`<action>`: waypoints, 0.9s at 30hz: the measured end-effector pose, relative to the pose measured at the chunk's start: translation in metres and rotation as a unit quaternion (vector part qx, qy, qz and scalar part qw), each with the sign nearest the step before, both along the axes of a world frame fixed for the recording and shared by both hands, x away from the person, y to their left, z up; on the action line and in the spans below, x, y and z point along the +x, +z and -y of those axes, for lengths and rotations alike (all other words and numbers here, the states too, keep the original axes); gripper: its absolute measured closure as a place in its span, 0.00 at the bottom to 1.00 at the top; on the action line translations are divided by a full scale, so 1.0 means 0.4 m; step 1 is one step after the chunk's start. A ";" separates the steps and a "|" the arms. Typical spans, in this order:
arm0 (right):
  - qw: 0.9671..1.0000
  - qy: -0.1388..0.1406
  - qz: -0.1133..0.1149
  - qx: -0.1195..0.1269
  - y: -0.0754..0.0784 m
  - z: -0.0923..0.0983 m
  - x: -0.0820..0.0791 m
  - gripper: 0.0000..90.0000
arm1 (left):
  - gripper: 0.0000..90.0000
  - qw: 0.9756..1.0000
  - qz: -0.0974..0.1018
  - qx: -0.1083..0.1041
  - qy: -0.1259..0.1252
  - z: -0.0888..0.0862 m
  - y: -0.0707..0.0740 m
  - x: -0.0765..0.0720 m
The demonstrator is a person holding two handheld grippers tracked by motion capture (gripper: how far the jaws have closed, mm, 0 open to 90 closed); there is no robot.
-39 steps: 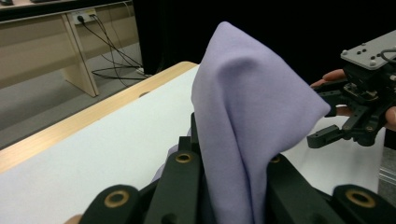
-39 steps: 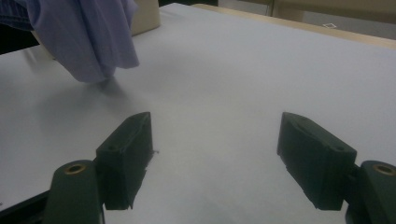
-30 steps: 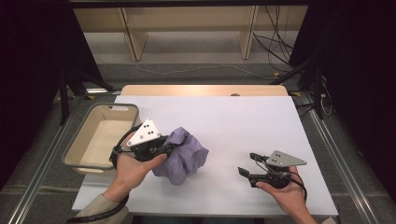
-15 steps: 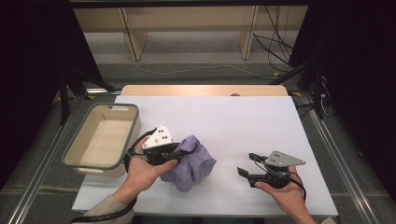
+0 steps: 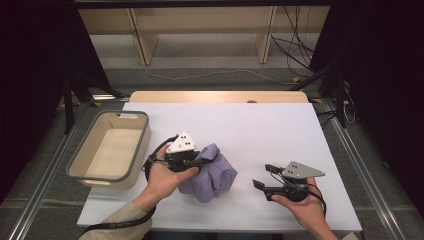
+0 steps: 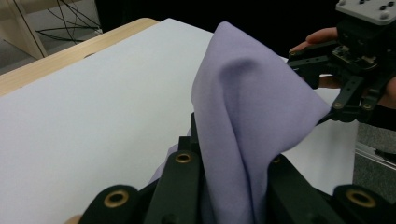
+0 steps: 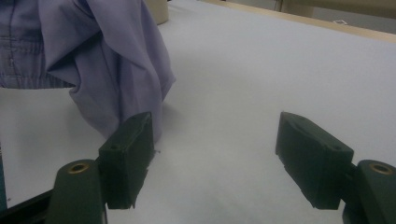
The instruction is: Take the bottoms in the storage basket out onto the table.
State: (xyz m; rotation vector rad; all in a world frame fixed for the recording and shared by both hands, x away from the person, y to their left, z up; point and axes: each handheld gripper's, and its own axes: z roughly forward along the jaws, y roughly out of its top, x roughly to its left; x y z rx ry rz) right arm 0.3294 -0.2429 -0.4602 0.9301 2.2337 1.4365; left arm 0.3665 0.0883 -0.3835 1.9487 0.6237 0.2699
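A lilac cloth (image 5: pixel 212 172) sits bunched on the white table, left of centre near the front. My left gripper (image 5: pixel 204 161) is shut on a fold of it, and the fabric (image 6: pixel 243 121) rises between its black jaws in the left gripper view. My right gripper (image 5: pixel 264 176) rests low at the front right with its jaws open and nothing between them. In the right gripper view its two pads (image 7: pixel 128 158) stand wide apart, with the cloth (image 7: pixel 107 56) just beyond the left one. That open gripper (image 6: pixel 345 70) also appears behind the cloth in the left gripper view.
A beige bin (image 5: pixel 87 167) with a grey rim stands at the table's left edge, beside my left hand. The white table (image 5: pixel 260 125) stretches bare behind the cloth, with a wooden strip (image 5: pixel 215 96) along its far edge. Cables lie on the floor beyond.
My left gripper has carried the cloth to the right and down toward the table's front. The right gripper has stayed where it was, still open.
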 end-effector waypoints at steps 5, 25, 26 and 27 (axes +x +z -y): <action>1.000 0.000 0.000 0.001 0.000 0.002 0.000 0.32 | 0.93 1.000 -0.011 0.003 0.016 0.009 -0.018 0.028; 1.000 -0.002 0.000 -0.001 0.000 -0.005 0.001 0.33 | 0.92 0.998 -0.039 0.024 0.044 0.038 -0.083 0.100; 1.000 -0.001 -0.001 -0.001 0.000 -0.005 0.002 0.33 | 0.92 0.998 -0.039 0.027 0.044 0.040 -0.085 0.102; 1.000 -0.002 -0.001 -0.001 -0.001 -0.006 0.002 0.33 | 0.92 0.998 -0.037 0.027 0.044 0.043 -0.087 0.103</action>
